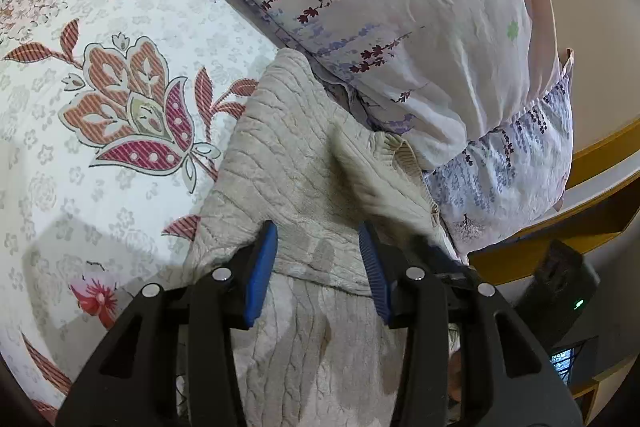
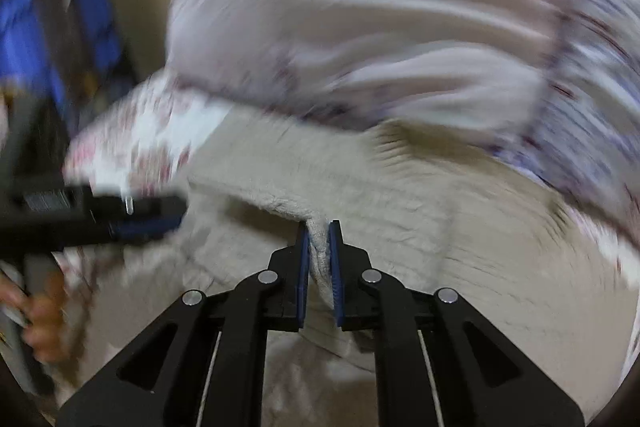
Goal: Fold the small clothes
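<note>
Beige knit sweater (image 1: 288,155) beside pillow (image 1: 400,7), partly folded; right gripper (image 2: 319,243) pinching its edge, left gripper (image 1: 318,247) spread above it.

Home bedroom: floral bedsheet (image 1: 120,75), pillow (image 1: 400,7), wooden headboard (image 1: 600,155).

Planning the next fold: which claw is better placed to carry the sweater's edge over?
Right. The right claw is shut on a sweater fold, while the left claw is open over it.

soft indoor light, left view sharp, right view motion-blurred, fisheye-warped edges
</note>
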The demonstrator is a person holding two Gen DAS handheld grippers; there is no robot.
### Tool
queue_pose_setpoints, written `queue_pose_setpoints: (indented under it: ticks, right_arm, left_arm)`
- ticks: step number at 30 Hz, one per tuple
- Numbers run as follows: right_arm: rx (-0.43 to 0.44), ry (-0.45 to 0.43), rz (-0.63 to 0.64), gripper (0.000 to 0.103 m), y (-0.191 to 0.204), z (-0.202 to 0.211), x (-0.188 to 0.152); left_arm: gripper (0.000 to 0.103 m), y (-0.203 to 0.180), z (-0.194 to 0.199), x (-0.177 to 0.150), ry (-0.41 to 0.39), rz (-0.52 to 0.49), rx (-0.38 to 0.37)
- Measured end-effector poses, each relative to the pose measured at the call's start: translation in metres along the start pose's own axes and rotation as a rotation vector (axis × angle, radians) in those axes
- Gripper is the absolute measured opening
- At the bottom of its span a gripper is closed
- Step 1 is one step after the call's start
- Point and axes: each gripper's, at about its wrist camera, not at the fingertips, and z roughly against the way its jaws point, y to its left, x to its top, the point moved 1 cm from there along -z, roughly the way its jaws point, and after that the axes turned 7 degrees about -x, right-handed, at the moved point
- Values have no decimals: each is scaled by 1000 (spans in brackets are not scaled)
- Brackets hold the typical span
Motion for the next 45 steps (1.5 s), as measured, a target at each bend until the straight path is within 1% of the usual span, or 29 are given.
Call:
queue_pose_setpoints:
  ticks: [1,2,4,5,6,7,8,9,11,12,13,14,19,22,23,24,25,26,28,29,30,32,33,36,40,43,45]
  right_arm:
    - [-1,-31,-68,10,-14,11,-1]
    - [-1,-78,-187,10,-41,31,-7]
    - [0,-111,-329,10,-73,49,-20]
    - [-10,-112,-449,10,-101,60,-38]
    - [-17,-104,-500,10,-112,65,-49]
    - [-24,-83,-558,10,-126,66,-63]
    - [-20,-30,-616,10,-145,63,-80]
    - [-10,1,-659,12,-155,60,-90]
    - [30,59,-773,27,-177,54,-109]
    - [67,66,-822,38,-184,52,-114]
    - [109,58,-860,41,-189,52,-117]
    - [138,57,-900,43,-197,50,-119]
    - [148,54,-1011,43,-214,44,-122]
    - [131,50,-1002,42,-217,37,-118]
    - [120,50,-997,36,-218,36,-118]
    - [107,54,-988,27,-217,33,-117]
    - [89,69,-966,10,-217,30,-114]
    - [86,75,-951,8,-218,31,-114]
    - [75,27,-916,8,-214,42,-109]
    - [63,-25,-880,8,-209,54,-104]
    - [54,-59,-855,8,-205,64,-102]
    - [37,-102,-812,7,-197,81,-100]
    - [21,-104,-798,7,-194,83,-101]
    - [-28,-65,-768,7,-191,76,-108]
    - [-38,-24,-791,7,-197,66,-117]
    - [-73,-5,-762,7,-195,64,-120]
    - [-98,36,-759,7,-194,57,-124]
  left_arm:
    - [43,0,0,0,1,-4,1]
    - [43,-1,0,0,1,-11,3]
    - [44,-4,-1,-1,4,-31,7]
    - [45,-4,-1,-1,4,-37,6]
    - [47,-5,-1,-1,5,-47,6]
    - [48,-6,-2,-1,7,-53,6]
    - [51,-8,-2,-1,8,-62,5]
    - [55,-9,-2,-2,11,-71,0]
    - [59,-11,-3,-2,13,-82,-6]
    - [61,-12,-3,-2,14,-86,-6]
    - [62,-13,-3,-3,15,-90,-9]
    - [64,-13,-2,-3,15,-90,-13]
    - [68,-14,-1,-3,20,-85,-26]
    - [71,-14,-2,-3,21,-87,-30]
    - [72,-15,-2,-3,22,-89,-31]
    - [73,-15,-3,-3,23,-91,-32]
    - [74,-16,-3,-2,24,-93,-32]
    - [75,-17,-3,-2,26,-95,-31]
    - [77,-19,-2,-2,35,-94,-36]
    - [79,-19,0,-3,37,-93,-41]
    - [80,-19,1,-3,39,-92,-44]
    - [80,-19,2,-3,46,-90,-48]
    - [80,-19,3,-4,49,-92,-49]
    - [80,-20,3,-5,53,-108,-46]
    - [80,-21,4,-7,55,-112,-43]
    - [80,-19,6,-10,57,-117,-38]
    - [80,-19,9,-13,57,-126,-34]
